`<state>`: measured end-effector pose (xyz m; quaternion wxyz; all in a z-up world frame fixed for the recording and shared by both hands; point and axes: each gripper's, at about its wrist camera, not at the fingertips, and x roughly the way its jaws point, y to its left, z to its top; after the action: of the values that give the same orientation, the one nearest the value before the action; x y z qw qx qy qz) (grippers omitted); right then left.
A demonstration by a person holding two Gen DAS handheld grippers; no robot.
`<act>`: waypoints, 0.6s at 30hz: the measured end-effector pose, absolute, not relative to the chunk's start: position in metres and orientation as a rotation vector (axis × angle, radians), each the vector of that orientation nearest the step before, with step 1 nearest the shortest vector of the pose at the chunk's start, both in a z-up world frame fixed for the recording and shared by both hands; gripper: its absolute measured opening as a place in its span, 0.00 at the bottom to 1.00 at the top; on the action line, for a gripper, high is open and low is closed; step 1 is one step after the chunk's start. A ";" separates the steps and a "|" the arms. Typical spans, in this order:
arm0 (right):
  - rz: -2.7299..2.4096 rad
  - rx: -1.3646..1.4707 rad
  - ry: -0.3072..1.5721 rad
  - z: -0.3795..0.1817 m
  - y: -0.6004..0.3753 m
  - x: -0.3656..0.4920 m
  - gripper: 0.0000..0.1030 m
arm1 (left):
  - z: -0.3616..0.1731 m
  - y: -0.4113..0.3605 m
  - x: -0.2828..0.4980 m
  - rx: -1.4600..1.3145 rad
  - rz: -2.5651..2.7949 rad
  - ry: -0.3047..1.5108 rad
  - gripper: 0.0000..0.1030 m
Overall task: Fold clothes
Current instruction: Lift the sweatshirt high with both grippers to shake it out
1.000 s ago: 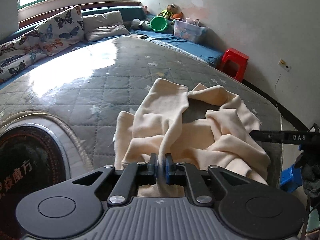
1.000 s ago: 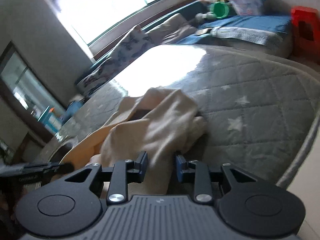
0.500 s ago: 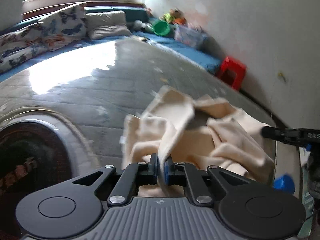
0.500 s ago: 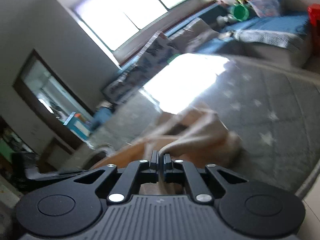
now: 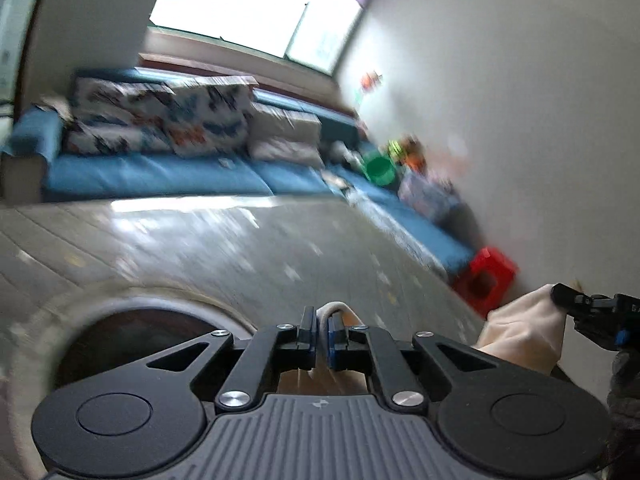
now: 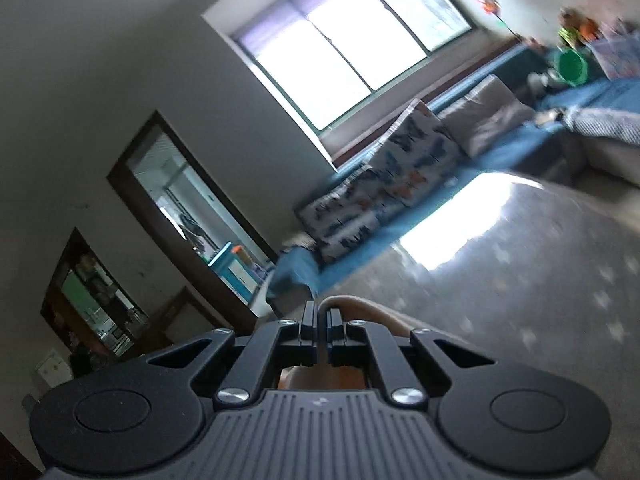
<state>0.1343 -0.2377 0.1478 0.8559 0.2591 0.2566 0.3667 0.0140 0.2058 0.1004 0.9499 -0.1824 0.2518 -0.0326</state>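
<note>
Left wrist view, motion-blurred: left gripper [image 5: 323, 326] clamped on a fold of the cream garment [image 5: 524, 330], lifted off the grey mattress [image 5: 240, 248]; most cloth hidden under the body. Right gripper [image 6: 322, 320] likewise pinches the garment, its bulk out of sight.

walls: pale, plain | window [image 6: 344, 44]: wide, bright daylight, purple blind at top | mattress [image 5: 248, 248]: grey quilted with pale stars, sun patch on it | bench seat [image 5: 160, 178]: blue cushions under the window | pillows [image 5: 208, 124]: butterfly print | basin [image 5: 378, 168]: green | stool [image 5: 490, 276]: red, by right wall | doorway [image 6: 192, 224]: dark-framed | views motion-blurred
</note>
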 end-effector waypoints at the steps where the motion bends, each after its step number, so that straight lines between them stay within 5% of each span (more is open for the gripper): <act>1: 0.781 0.548 0.533 0.155 -0.229 0.143 0.03 | 0.108 0.218 0.011 -0.380 -0.037 0.493 0.06; 14: 0.916 0.543 0.421 0.233 -0.105 0.209 0.02 | 0.225 0.320 -0.017 -0.368 0.202 0.252 0.06; 18: 0.910 0.474 0.438 0.222 -0.096 0.198 0.02 | 0.211 0.311 -0.032 -0.269 0.178 0.303 0.11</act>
<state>0.1977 -0.0960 0.2219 0.8484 0.2248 0.2078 0.4318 -0.0321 0.3105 0.2113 0.9756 -0.1335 0.1504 0.0881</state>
